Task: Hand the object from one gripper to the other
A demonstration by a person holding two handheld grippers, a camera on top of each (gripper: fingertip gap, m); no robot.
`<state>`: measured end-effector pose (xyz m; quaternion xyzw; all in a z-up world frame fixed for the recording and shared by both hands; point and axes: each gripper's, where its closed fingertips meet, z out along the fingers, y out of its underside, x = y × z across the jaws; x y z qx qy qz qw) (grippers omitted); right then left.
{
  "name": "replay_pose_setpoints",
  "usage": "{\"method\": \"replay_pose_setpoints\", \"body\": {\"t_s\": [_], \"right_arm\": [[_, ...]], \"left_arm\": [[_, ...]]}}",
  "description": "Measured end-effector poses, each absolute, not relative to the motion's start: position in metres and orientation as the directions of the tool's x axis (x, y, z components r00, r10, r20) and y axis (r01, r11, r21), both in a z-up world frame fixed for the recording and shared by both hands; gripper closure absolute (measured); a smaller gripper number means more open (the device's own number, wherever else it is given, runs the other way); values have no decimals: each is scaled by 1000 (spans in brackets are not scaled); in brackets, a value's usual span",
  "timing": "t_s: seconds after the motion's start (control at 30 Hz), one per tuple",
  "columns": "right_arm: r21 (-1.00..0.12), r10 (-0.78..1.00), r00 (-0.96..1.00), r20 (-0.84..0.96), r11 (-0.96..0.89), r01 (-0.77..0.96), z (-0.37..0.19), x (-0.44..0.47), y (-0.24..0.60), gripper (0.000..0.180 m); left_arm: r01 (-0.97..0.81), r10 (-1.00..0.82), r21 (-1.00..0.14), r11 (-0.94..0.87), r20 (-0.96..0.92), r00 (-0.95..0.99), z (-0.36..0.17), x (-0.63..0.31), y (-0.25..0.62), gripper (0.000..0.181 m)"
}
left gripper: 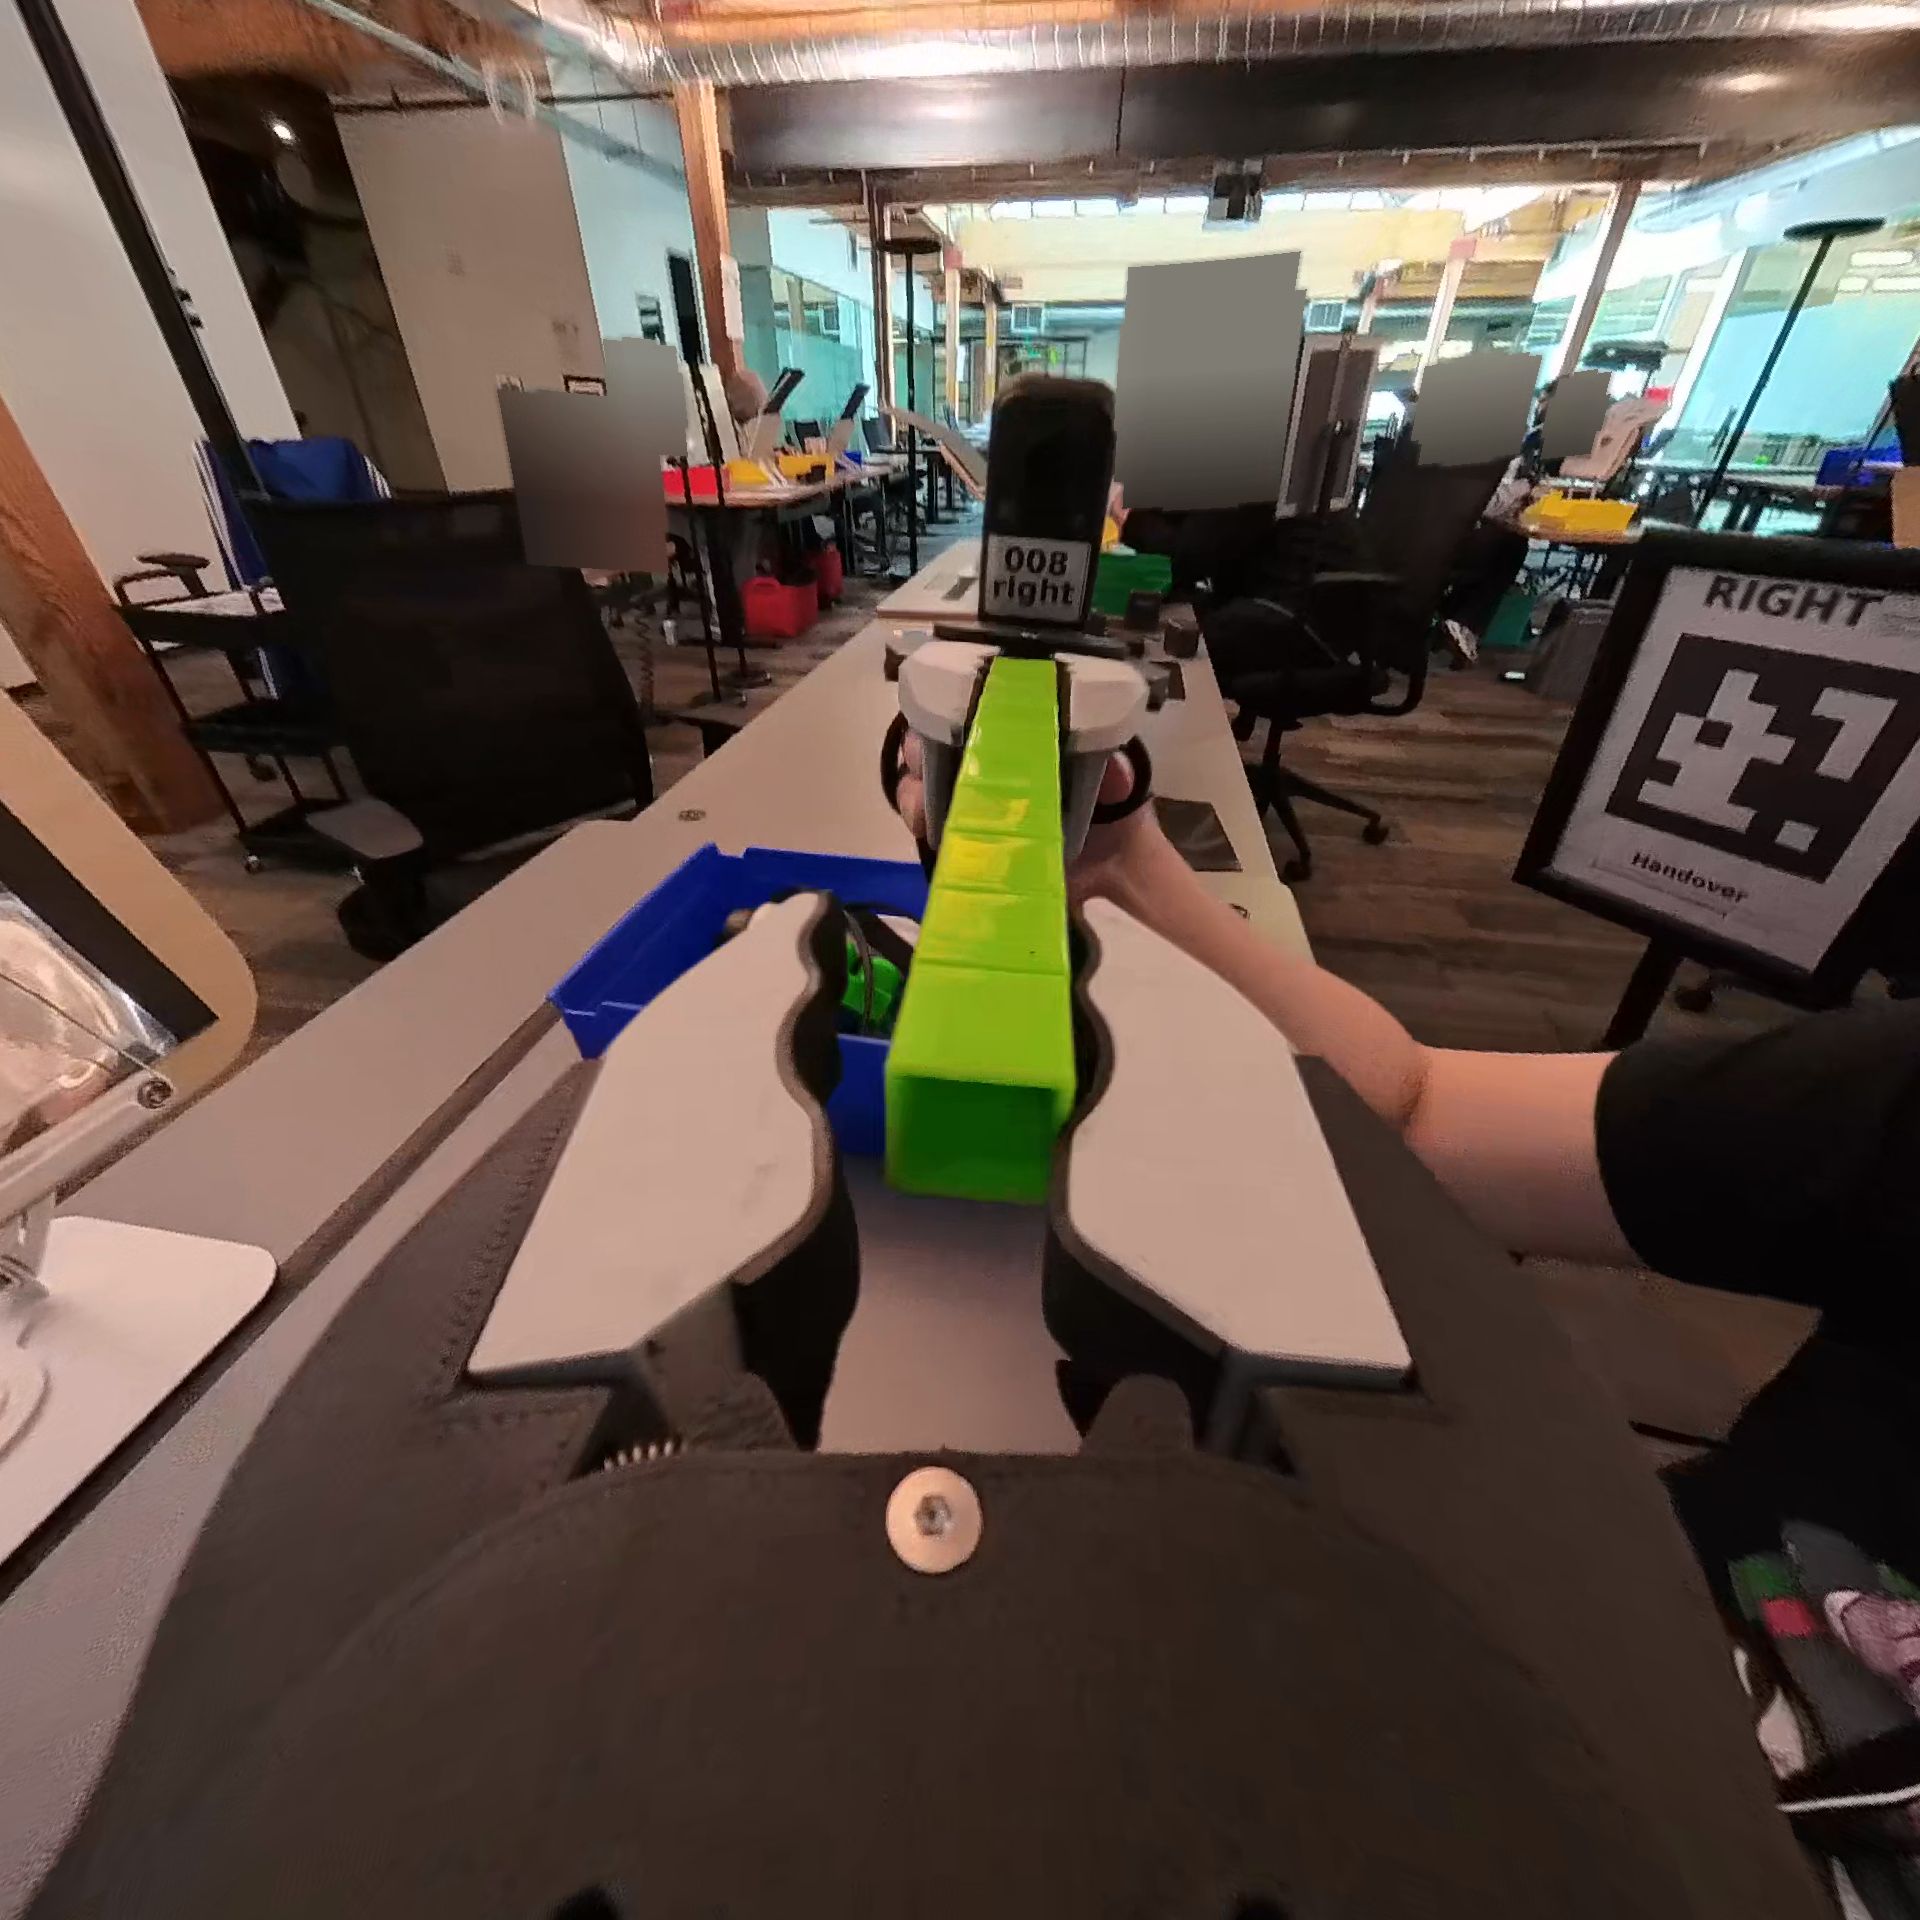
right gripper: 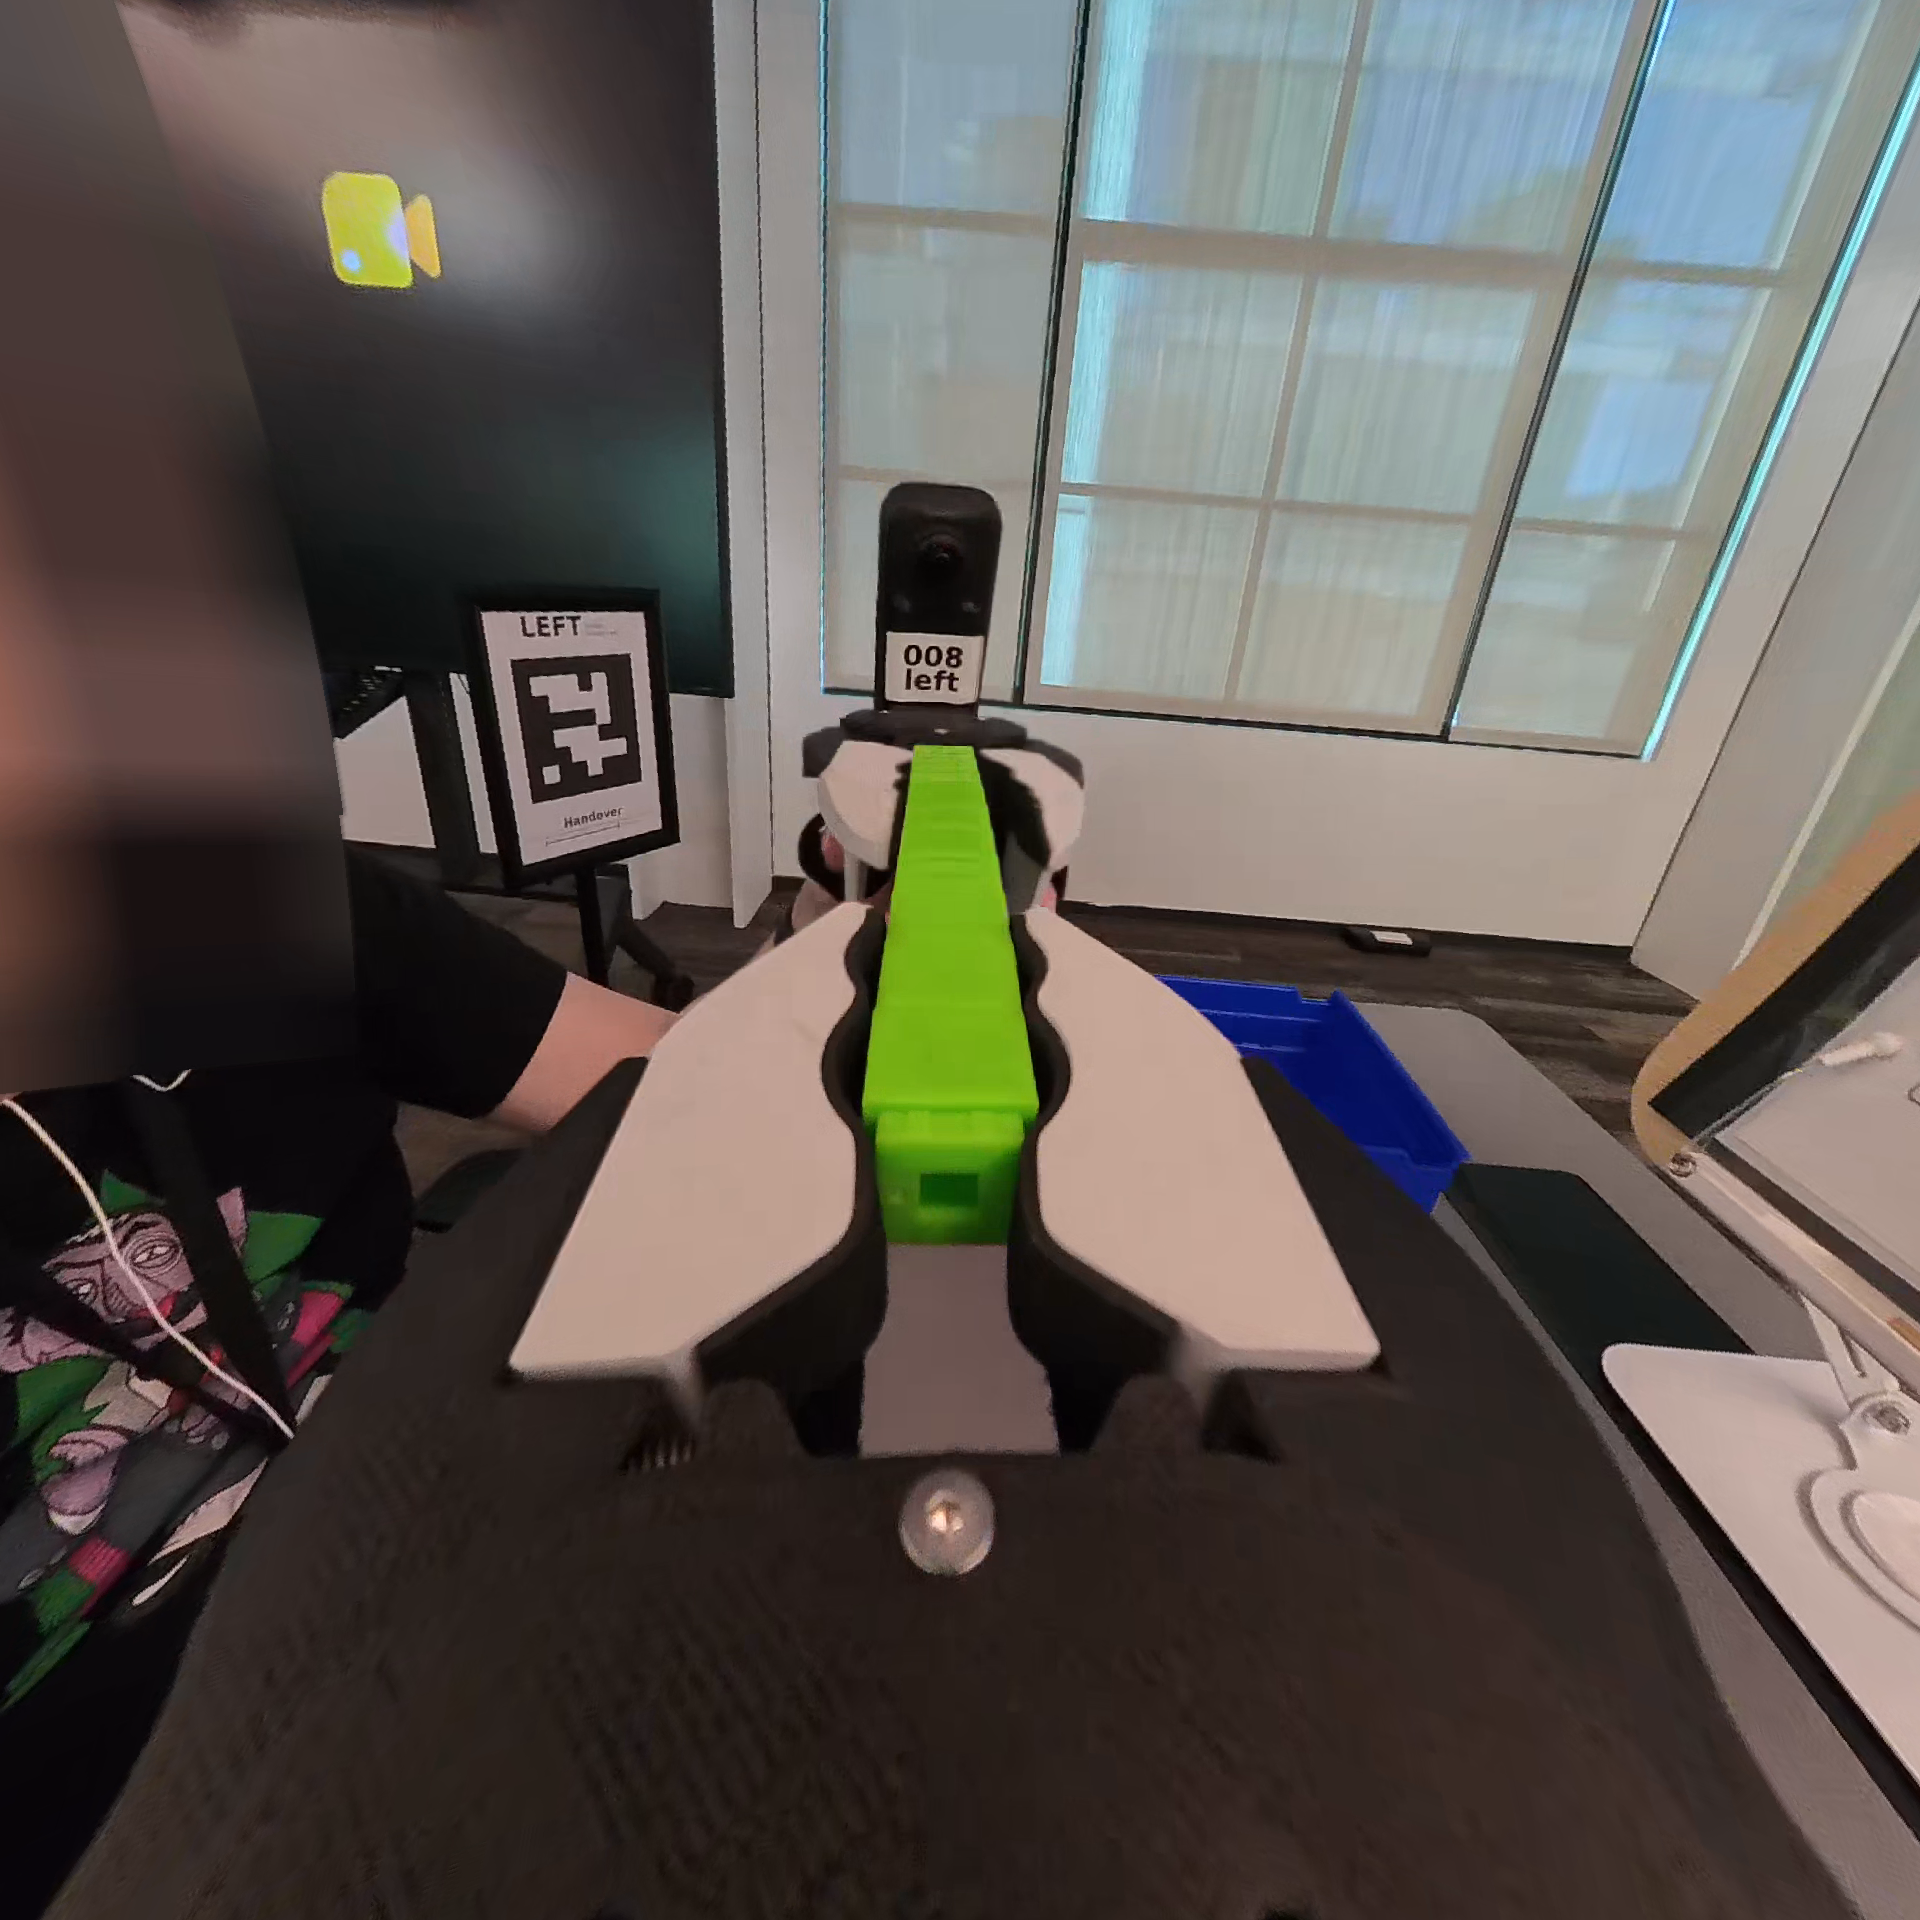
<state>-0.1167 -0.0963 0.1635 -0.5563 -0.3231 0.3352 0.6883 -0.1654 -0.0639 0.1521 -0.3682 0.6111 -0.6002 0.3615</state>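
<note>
A long lime-green segmented square bar [left gripper: 992, 914] spans both claws: the right claw [right gripper: 940, 1039] pinches one end, the left claw [left gripper: 951, 997] stands spread around the other. Only the left wrist view shows green pieces in the blue bin [left gripper: 665, 935] left of that claw.

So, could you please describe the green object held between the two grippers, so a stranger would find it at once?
Start from the long grey table with the blue bin. Above it, the left gripper and right gripper face each other. Spanning them is the bright green segmented square bar, gripped by the right gripper; the left one's jaws are open around its hollow end. Nothing else here is this long and straight.
</note>
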Motion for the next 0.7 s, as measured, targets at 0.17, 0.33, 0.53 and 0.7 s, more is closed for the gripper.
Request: {"method": "replay_pose_setpoints", "body": {"t_s": [0.17,0.33,0.53,0.7], "right_arm": [[-991,825,563,52,112,-73,157,-113,-99,156],[-994,813,579,66,105,-34,154,-114,-99,156],[-983,761,644,74,163,-79,168,-109,-95,155],[-975,685,728,17,173,-140,181,-104,-89,134]], "left_arm": [[22,-856,-1000,3,-14,-516,151,-163,-70,153],[13,-832,-999,-44,30,-554,149,-161,-72,145],[42,-839,-994,-97,59,-541,153,-156,-68,148],[-47,-673,-894,-445,369,-641,157,-150,-58,148]]}}
